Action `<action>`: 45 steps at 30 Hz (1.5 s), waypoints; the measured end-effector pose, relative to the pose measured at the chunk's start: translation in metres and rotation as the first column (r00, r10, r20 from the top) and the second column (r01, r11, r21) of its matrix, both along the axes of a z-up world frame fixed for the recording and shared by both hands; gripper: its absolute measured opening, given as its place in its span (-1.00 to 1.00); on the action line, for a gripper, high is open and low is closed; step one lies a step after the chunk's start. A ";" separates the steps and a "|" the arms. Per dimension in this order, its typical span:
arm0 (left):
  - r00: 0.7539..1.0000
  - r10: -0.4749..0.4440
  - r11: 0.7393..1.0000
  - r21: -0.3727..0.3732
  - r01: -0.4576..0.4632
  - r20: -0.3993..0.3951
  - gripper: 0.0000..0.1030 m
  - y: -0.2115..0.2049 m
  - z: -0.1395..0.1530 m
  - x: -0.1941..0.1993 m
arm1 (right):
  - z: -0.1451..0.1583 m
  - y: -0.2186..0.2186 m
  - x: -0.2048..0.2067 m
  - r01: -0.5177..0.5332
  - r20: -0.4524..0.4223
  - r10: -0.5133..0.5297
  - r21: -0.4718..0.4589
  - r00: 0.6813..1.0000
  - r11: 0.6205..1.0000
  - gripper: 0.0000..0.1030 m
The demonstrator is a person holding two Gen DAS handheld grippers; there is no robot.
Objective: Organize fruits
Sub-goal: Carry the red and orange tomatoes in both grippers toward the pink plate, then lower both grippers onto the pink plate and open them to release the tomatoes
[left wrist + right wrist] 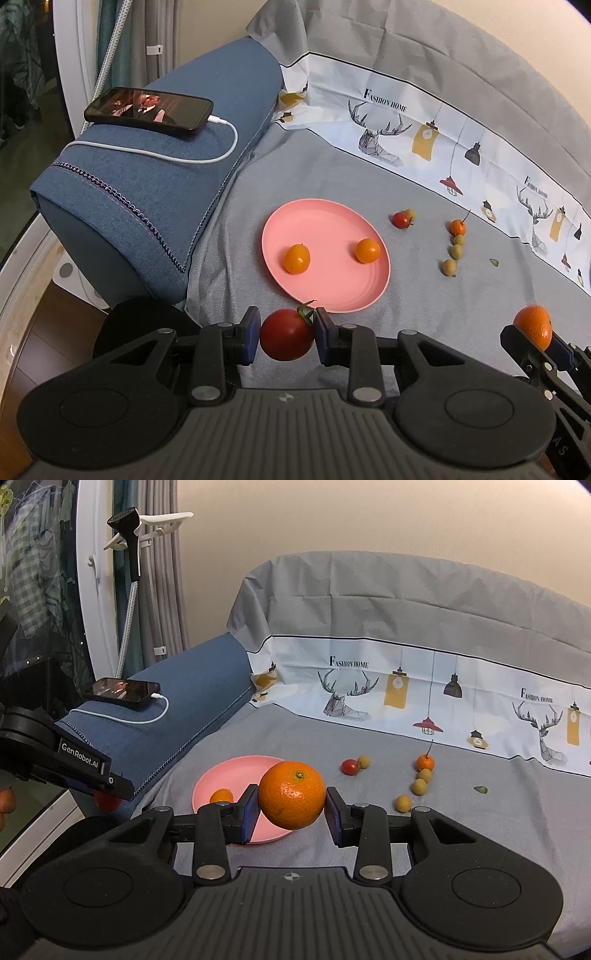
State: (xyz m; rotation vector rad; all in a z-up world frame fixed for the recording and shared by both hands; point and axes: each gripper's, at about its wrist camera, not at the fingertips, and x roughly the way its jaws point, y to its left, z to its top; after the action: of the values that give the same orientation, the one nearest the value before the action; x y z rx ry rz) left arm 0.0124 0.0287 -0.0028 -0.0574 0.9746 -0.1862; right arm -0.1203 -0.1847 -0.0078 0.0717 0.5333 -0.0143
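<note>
My left gripper point(286, 338) is shut on a red tomato point(286, 334) with a green stem, held just short of the near rim of the pink plate point(332, 280). Two small orange fruits point(296, 258) point(367, 250) lie on the plate. My right gripper point(291, 808) is shut on a large orange mandarin point(291, 794), held above the plate's point(229, 775) near right edge; it also shows in the left wrist view point(533, 330). One small orange fruit point(221, 796) shows on the plate there.
Loose on the grey sheet right of the plate: a small red tomato point(401, 220), an orange fruit with a stem point(458, 227) and three green-yellow fruits point(457, 252). A blue cushion point(147, 192) at left bears a charging phone point(147, 108). A printed cloth point(424, 133) runs along the back.
</note>
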 end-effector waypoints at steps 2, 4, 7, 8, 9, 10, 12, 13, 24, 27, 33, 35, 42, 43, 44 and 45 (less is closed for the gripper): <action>1.000 0.001 1.000 -0.001 -0.001 -0.002 -0.33 0.000 -0.001 0.001 | -0.001 0.000 0.001 -0.001 -0.003 0.001 -0.001 1.000 1.000 -0.24; 1.000 0.001 1.000 -0.001 -0.001 -0.006 -0.33 0.001 -0.002 0.003 | -0.001 0.000 0.002 -0.003 -0.008 0.003 -0.003 1.000 1.000 -0.24; 1.000 0.004 1.000 -0.003 -0.004 -0.010 -0.33 0.002 -0.004 0.004 | -0.002 0.001 0.005 -0.004 -0.015 0.004 -0.004 1.000 1.000 -0.24; 1.000 0.005 1.000 -0.003 -0.005 -0.012 -0.33 0.002 -0.004 0.005 | -0.003 0.001 0.005 -0.004 -0.017 0.004 -0.004 1.000 1.000 -0.24; 1.000 0.006 1.000 -0.003 -0.006 -0.014 -0.33 0.002 -0.005 0.006 | -0.003 0.001 0.006 -0.005 -0.019 0.005 -0.005 1.000 1.000 -0.24; 1.000 0.006 1.000 -0.003 -0.006 -0.015 -0.33 0.002 -0.005 0.006 | -0.003 0.001 0.006 -0.006 -0.021 0.006 -0.006 1.000 1.000 -0.24; 1.000 0.008 1.000 -0.003 -0.008 -0.018 -0.33 0.002 -0.006 0.008 | -0.004 0.001 0.008 -0.008 -0.025 0.007 -0.007 1.000 1.000 -0.24; 1.000 0.008 1.000 -0.003 -0.008 -0.019 -0.33 0.002 -0.006 0.008 | -0.004 0.002 0.008 -0.008 -0.028 0.008 -0.007 1.000 1.000 -0.24; 0.999 0.015 1.000 0.001 -0.015 -0.039 -0.33 0.003 -0.014 0.019 | -0.011 0.002 0.021 -0.016 -0.058 0.015 -0.007 0.998 1.000 -0.24; 0.999 0.017 1.000 0.004 -0.017 -0.041 -0.33 0.003 -0.016 0.024 | -0.014 0.002 0.027 -0.014 -0.066 0.014 -0.008 0.998 1.000 -0.24; 0.998 0.023 1.000 0.010 -0.022 -0.050 -0.33 0.000 -0.021 0.040 | -0.021 0.002 0.042 -0.015 -0.084 0.014 -0.001 0.996 1.000 -0.24; 0.998 0.024 1.000 0.013 -0.023 -0.052 -0.33 -0.002 -0.024 0.047 | -0.025 0.002 0.048 -0.013 -0.094 0.013 0.001 0.996 1.000 -0.24; 0.997 0.031 0.999 0.029 -0.029 -0.065 -0.33 -0.014 -0.037 0.077 | -0.042 0.003 0.077 -0.022 -0.130 0.022 0.006 0.991 1.000 -0.24; 0.997 0.029 0.999 0.032 -0.027 -0.066 -0.33 -0.016 -0.040 0.081 | -0.044 0.004 0.082 -0.026 -0.135 0.027 0.007 0.991 1.000 -0.24; 0.997 0.028 0.999 0.036 -0.026 -0.067 -0.33 -0.018 -0.042 0.086 | -0.047 0.005 0.086 -0.030 -0.139 0.031 0.006 0.990 1.000 -0.24; 0.997 0.026 0.999 0.040 -0.023 -0.068 -0.33 -0.020 -0.044 0.091 | -0.049 0.006 0.091 -0.035 -0.144 0.036 0.006 0.989 0.999 -0.24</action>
State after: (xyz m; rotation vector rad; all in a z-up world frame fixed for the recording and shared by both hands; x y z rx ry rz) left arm 0.1036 0.0084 -0.0472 -0.0403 1.0453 -0.1437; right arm -0.0293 -0.1788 -0.0573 0.0645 0.6786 0.0164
